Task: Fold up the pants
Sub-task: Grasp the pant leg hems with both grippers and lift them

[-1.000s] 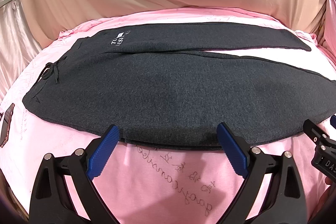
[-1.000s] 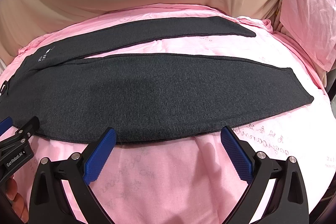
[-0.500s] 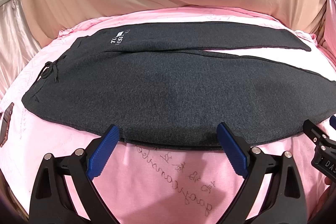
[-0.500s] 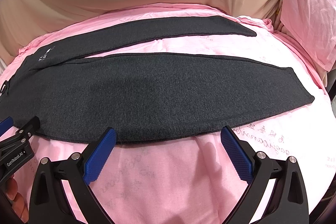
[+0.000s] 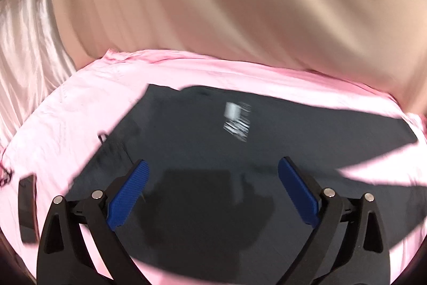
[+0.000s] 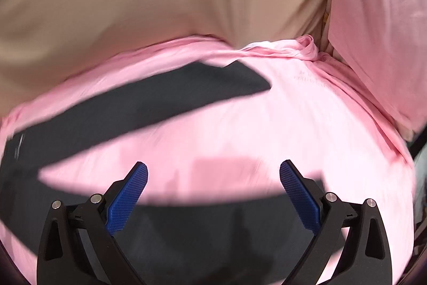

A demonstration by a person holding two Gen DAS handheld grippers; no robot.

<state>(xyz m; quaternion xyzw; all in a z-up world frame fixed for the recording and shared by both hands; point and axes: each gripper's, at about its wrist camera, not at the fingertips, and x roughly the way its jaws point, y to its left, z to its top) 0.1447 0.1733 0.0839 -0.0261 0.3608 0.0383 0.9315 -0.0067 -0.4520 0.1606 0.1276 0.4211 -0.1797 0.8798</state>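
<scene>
Both grippers, left (image 5: 212,188) and right (image 6: 213,190), hover spread wide and empty just above dark pants (image 5: 240,151) lying flat on a pink bed (image 6: 307,124). Folding looks not yet begun; next, each must pinch an edge beyond its fingertips.

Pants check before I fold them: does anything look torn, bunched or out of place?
Nothing stands out. The dark pants lie flat on the pink sheet, legs splayed apart; both views are motion-blurred, so fine damage can't be ruled out.
</scene>
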